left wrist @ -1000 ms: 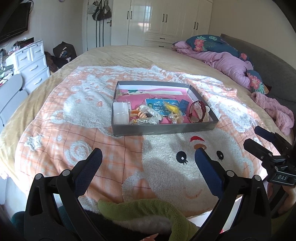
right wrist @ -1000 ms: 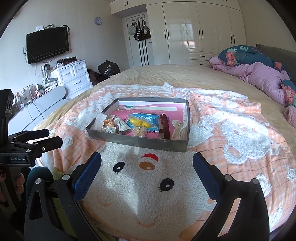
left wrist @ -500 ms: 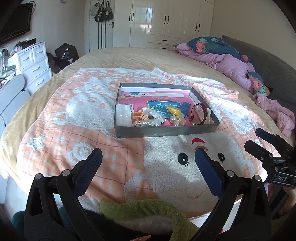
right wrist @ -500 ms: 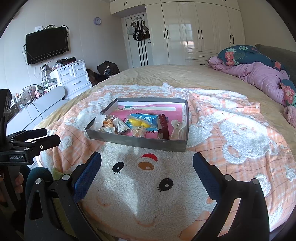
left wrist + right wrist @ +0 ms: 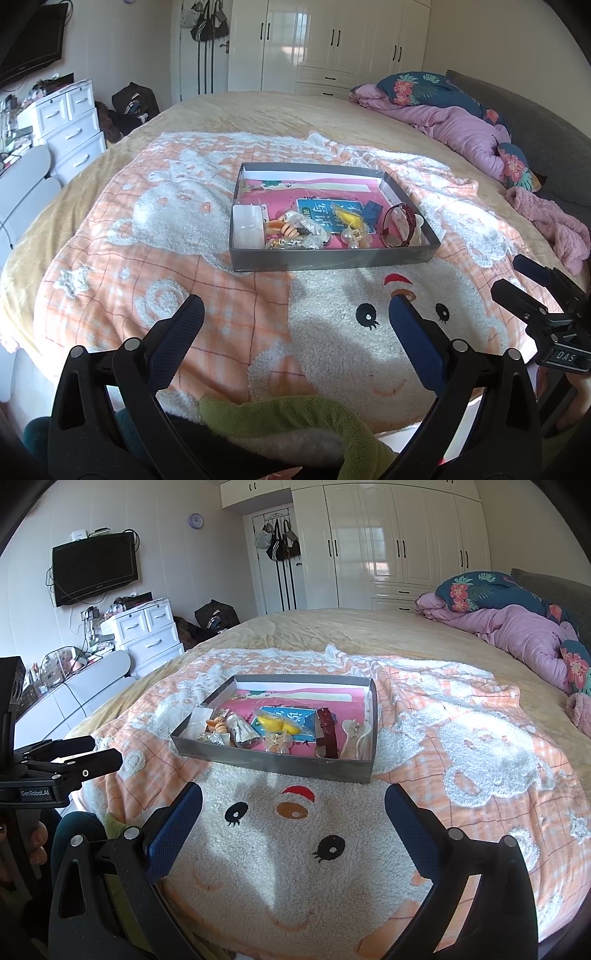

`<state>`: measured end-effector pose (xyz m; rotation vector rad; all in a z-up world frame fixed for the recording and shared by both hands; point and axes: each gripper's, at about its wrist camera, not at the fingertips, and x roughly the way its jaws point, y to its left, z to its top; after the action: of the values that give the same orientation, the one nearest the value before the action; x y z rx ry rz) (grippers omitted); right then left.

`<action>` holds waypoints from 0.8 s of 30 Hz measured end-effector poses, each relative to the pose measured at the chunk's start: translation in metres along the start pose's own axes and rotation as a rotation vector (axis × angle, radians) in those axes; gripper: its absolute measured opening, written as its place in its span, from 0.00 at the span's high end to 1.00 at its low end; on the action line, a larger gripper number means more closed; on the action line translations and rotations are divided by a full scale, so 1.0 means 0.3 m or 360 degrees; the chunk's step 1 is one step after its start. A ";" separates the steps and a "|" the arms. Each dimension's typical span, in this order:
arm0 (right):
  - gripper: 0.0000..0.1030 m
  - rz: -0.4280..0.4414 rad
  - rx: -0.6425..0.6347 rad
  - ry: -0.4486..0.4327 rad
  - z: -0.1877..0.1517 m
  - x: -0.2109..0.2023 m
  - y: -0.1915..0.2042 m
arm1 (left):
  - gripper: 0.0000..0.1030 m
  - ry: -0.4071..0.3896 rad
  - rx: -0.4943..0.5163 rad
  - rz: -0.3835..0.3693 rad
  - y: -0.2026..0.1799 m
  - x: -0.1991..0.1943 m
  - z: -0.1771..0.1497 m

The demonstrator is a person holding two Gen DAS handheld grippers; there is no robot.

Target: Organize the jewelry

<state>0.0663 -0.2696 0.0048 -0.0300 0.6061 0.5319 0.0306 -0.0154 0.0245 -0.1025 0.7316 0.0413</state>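
Observation:
A shallow grey box (image 5: 332,258) (image 5: 273,764) lies on the bed blanket. It holds a clear plastic case (image 5: 248,225), small bagged trinkets (image 5: 295,230), a yellow piece (image 5: 349,218) (image 5: 275,723), a dark red watch (image 5: 400,225) (image 5: 327,731) and a white hair clip (image 5: 356,731). My left gripper (image 5: 295,317) is open and empty, well short of the box's near wall. My right gripper (image 5: 293,801) is open and empty, just short of the box. Each gripper also shows in the other view: right (image 5: 524,280), left (image 5: 103,753).
A peach and white fleece blanket (image 5: 155,229) with a bear face covers the bed. Purple bedding and floral pillows (image 5: 461,122) lie at the far right. White drawers (image 5: 147,635) and a wall TV (image 5: 94,566) stand at the left. A green cloth (image 5: 288,417) lies under my left gripper.
Both views have shifted slightly: the box sits a little lower and nearer in the left wrist view. Both grippers stay open and empty.

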 end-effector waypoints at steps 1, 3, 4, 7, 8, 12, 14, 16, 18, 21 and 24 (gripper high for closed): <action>0.04 0.0000 0.0000 -0.0001 0.000 0.001 0.001 | 0.09 0.0002 0.0000 0.0004 0.000 0.000 0.000; 0.04 -0.0001 -0.0001 0.0002 0.000 0.001 0.001 | 0.09 0.0001 0.0001 0.0009 0.000 0.001 -0.002; 0.04 0.0001 -0.0001 0.0002 0.000 0.000 0.001 | 0.09 0.0001 0.0001 0.0013 0.001 0.000 -0.004; 0.04 0.0001 -0.0005 0.0002 0.000 0.000 0.001 | 0.09 -0.0003 -0.0004 0.0016 0.002 -0.004 -0.006; 0.04 0.0002 -0.0003 0.0002 -0.001 -0.001 0.000 | 0.09 -0.0005 -0.0003 0.0018 0.002 -0.004 -0.005; 0.04 0.0001 -0.0004 0.0004 0.000 -0.002 0.000 | 0.09 -0.0005 -0.0002 0.0020 0.001 -0.003 -0.003; 0.04 0.0000 -0.0005 0.0005 -0.001 -0.003 -0.001 | 0.09 -0.0003 -0.0001 0.0020 0.002 -0.003 -0.004; 0.04 0.0001 -0.0005 0.0006 -0.001 -0.002 0.000 | 0.09 0.0005 -0.0004 0.0010 0.003 -0.003 -0.002; 0.04 -0.0003 -0.0006 0.0011 -0.002 -0.002 -0.001 | 0.09 0.0020 -0.0003 -0.0008 0.007 -0.001 -0.001; 0.04 -0.0012 -0.0010 0.0019 -0.006 0.003 -0.005 | 0.09 0.0035 0.0003 -0.0024 0.007 0.007 -0.001; 0.04 -0.0037 -0.0009 0.0030 -0.008 0.010 -0.022 | 0.09 0.0073 -0.0019 -0.0020 0.016 0.026 -0.004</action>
<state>0.0705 -0.2744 0.0004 -0.0473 0.6220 0.5112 0.0350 -0.0106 0.0180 -0.1198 0.7763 0.0314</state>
